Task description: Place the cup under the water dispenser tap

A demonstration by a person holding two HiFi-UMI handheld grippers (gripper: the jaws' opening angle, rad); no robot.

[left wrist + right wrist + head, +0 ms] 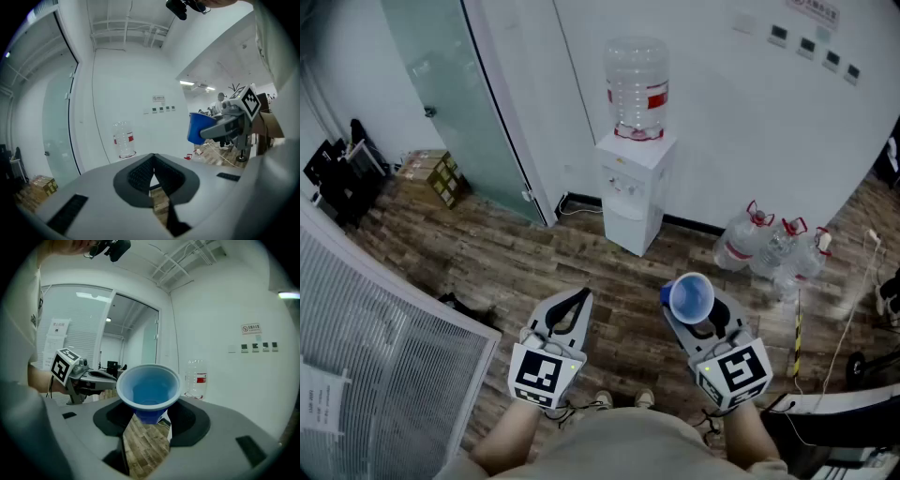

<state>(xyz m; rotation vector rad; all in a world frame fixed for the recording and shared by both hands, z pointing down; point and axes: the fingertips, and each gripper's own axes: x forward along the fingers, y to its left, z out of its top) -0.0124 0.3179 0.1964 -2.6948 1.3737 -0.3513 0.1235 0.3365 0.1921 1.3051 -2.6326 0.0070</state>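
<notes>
The white water dispenser [631, 192] stands against the far wall with a clear bottle [637, 86] on top; its taps face me, a few steps away. A blue plastic cup [691, 297] is upright, mouth up, with my right gripper [690, 311] shut on its lower body. In the right gripper view the cup [149, 389] fills the middle between the pads, and the dispenser bottle [196, 378] shows behind it. My left gripper [579, 298] hangs beside it at the same height, jaws together and empty; in its own view the tips [153, 161] meet.
Several spare water bottles [767, 246] lie on the wooden floor right of the dispenser. A frosted glass door [455, 103] and cardboard boxes [438, 174] are to the left. A slatted white panel [375, 356] is close on my left, a striped pole [797, 336] on my right.
</notes>
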